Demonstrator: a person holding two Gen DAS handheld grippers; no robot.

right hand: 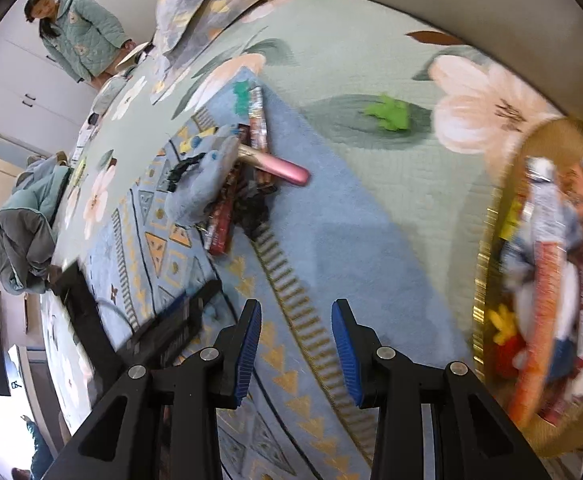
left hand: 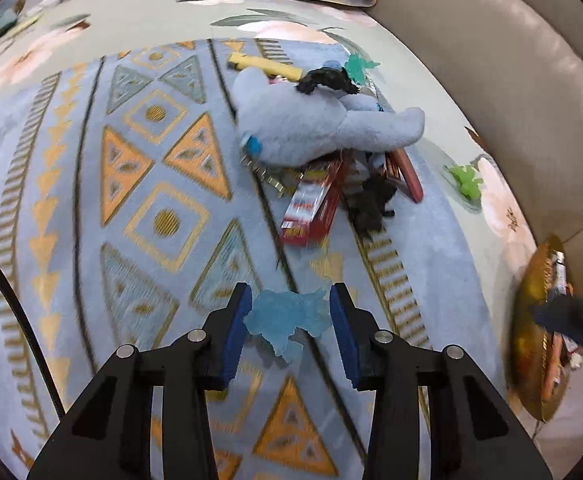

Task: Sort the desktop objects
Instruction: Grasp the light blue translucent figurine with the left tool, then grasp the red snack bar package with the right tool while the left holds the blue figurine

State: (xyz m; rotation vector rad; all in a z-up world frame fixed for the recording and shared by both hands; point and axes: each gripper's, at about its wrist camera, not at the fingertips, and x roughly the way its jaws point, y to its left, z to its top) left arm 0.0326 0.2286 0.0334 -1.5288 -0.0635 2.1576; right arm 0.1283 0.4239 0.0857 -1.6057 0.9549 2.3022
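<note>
A translucent light-blue toy figure (left hand: 285, 316) lies on the patterned blue mat (left hand: 139, 184) between the blue pads of my left gripper (left hand: 291, 312), and both pads touch its sides. My right gripper (right hand: 296, 320) hovers open over the mat, with nothing between its fingers. A gold basket (right hand: 487, 264) full of toys and packets stands just to its right. Farther along the mat is a pile: a grey-blue plush (left hand: 311, 128), a red packet (left hand: 311, 204), a black toy (left hand: 371, 204), a pink bar (right hand: 287, 172) and a teal toy (left hand: 357, 66).
A green toy (right hand: 387, 114) lies alone on the flowered cloth (right hand: 351, 52) beyond the mat. The gold basket (left hand: 531, 320) sits at the table's right edge in the left wrist view. A person in a green quilted jacket (right hand: 79, 28) stands at the far end, beside folded cloth.
</note>
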